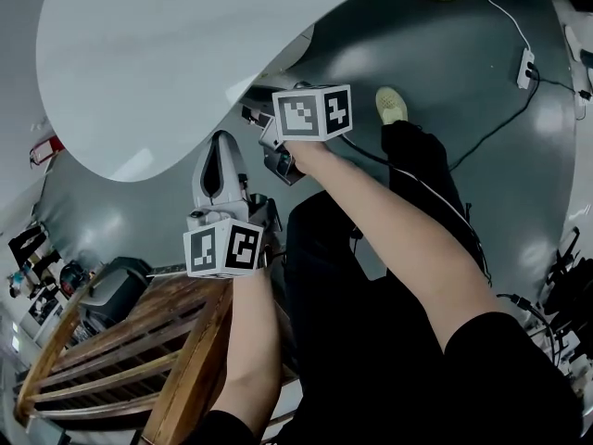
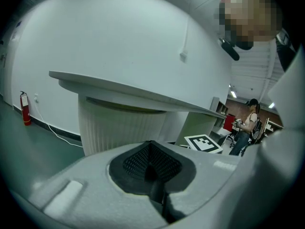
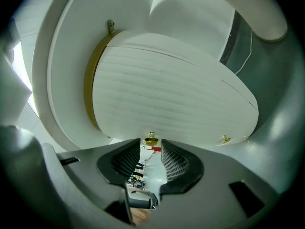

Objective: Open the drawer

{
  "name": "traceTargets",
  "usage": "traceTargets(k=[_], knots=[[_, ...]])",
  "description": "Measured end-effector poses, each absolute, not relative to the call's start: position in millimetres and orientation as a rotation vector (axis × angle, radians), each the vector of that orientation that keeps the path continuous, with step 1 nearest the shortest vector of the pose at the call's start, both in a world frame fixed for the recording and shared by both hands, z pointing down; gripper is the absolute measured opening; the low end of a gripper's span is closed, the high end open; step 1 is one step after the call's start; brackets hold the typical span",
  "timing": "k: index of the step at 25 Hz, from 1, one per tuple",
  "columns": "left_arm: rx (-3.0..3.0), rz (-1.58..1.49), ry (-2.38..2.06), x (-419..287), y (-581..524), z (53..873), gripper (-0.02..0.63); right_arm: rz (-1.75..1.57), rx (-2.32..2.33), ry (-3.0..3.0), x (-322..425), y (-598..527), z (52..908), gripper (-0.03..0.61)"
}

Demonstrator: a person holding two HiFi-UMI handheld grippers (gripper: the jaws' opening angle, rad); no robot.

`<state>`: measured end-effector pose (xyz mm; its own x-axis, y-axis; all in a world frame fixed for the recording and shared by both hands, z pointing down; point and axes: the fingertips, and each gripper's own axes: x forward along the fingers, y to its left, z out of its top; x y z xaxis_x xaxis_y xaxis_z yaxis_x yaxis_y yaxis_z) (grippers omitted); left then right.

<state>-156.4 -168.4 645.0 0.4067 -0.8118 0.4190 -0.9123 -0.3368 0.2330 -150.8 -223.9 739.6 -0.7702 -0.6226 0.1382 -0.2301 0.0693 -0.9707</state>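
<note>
Head view: my right claw reaches far in under the rim of the white table, which hides the drawer here. My left claw hangs nearer to me, beside a wooden chair, so the right claw is the closer to the work. Left gripper view: the left claw has its pads pressed together on nothing and faces the table's ribbed base from well apart. Right gripper view: the right claw is spread by a narrow gap and is empty. The drawer, a white ribbed front, fills the far field. Its brass knob sits dead ahead, just beyond the tips and in line with the gap. The front's long axis runs left to right. Next move, as I judge it: advance, pinch the knob, pull straight back. Writing: none readable, only square patterns on the cubes.
</note>
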Motion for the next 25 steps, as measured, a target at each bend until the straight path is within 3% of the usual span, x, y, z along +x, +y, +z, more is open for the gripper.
traceTargets(k=[15, 25], knots=[[2.236, 0.27, -1.479, -168.2, -169.1, 646.5, 0.009, -1.73, -0.807, 2.047, -156.9, -229.2, 746.5, 0.11], [2.222, 0.301, -1.432, -151.0, -139.0, 649.7, 0.009, -1.808, -0.795, 2.091, -148.8, -175.1, 750.2, 0.112]])
